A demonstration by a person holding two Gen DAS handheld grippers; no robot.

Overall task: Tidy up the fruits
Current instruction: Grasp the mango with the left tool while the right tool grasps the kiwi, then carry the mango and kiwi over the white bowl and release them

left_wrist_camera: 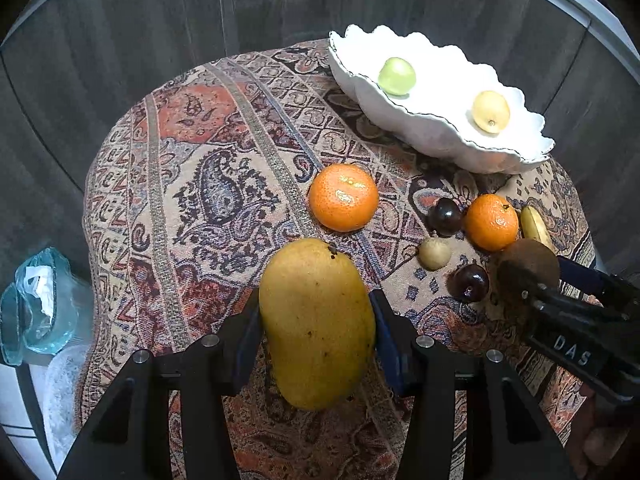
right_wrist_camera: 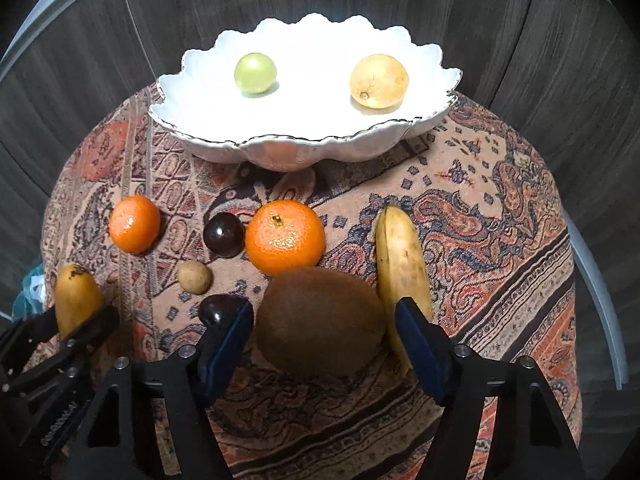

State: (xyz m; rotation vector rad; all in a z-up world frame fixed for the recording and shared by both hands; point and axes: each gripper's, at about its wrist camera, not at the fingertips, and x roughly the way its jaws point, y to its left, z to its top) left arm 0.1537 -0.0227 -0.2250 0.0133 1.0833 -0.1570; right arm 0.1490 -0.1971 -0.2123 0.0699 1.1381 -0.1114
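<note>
**Fruit Handling: Mango and Kiwi at Lower Frame**

The left gripper (left_wrist_camera: 316,316) clasps the large yellow oblong mango (left_wrist_camera: 318,324) at mid-body; likely heavy, smooth and bruisable. The right gripper (right_wrist_camera: 324,320) brackets the brown fuzzy kiwi (right_wrist_camera: 320,320), pads apart from its skin; probably light and soft. "DAS" reads on the right gripper's body. The white scalloped ceramic bowl (right_wrist_camera: 280,152) sits at upper frame.
</note>
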